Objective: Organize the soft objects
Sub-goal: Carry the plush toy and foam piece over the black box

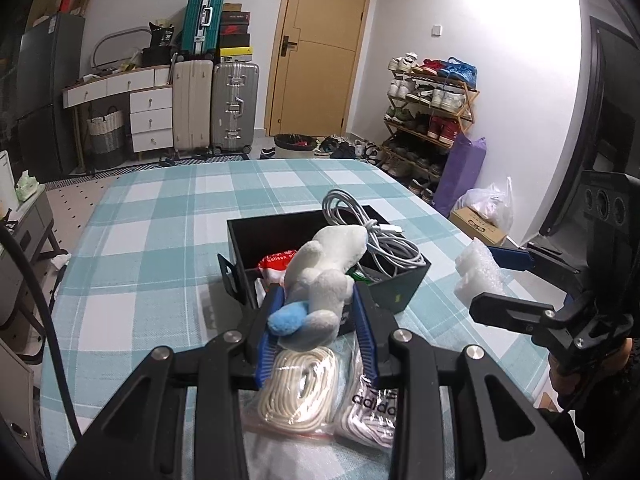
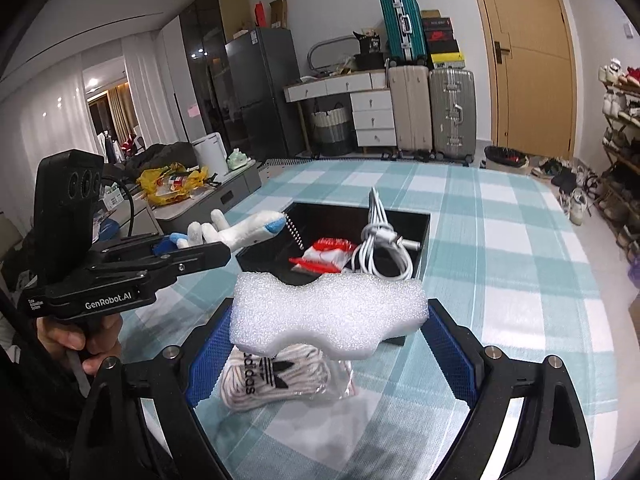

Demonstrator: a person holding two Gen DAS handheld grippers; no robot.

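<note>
Both of your grippers carry a soft object above the checked desk.

Your left gripper is clamped on the white plush toy, just in front of the black box holding a white cable. Your right gripper stands wide, its pads pressing the white foam piece above bagged laces.

Right gripper clamps the white foam block above bagged shoelaces on the checked tablecloth. Left gripper holds a plush toy beside the black box, cable inside.
</note>
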